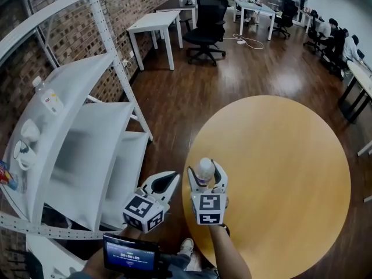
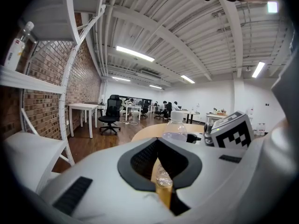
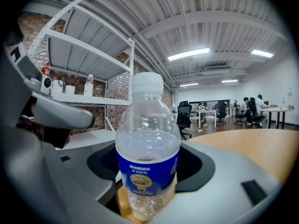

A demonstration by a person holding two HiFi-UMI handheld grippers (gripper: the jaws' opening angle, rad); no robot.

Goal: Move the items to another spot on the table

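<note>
A clear water bottle (image 1: 204, 173) with a white cap and blue label stands at the left edge of the round wooden table (image 1: 279, 173). My right gripper (image 1: 206, 167) is closed around it, one jaw on each side. In the right gripper view the bottle (image 3: 147, 143) fills the space between the jaws of the right gripper (image 3: 152, 164), upright, with tabletop (image 3: 252, 143) behind it. My left gripper (image 1: 173, 177) hangs just left of the table over the floor, jaws together and empty. The left gripper view shows the left gripper (image 2: 158, 141) and, past it, the bottle (image 2: 175, 130).
A white metal shelf rack (image 1: 75, 150) stands close on the left, holding another bottle (image 1: 46, 97) and cups (image 1: 26, 141). Dark wood floor lies between rack and table. White desks (image 1: 154, 25) and office chairs (image 1: 206, 28) stand far back; people sit at the far right.
</note>
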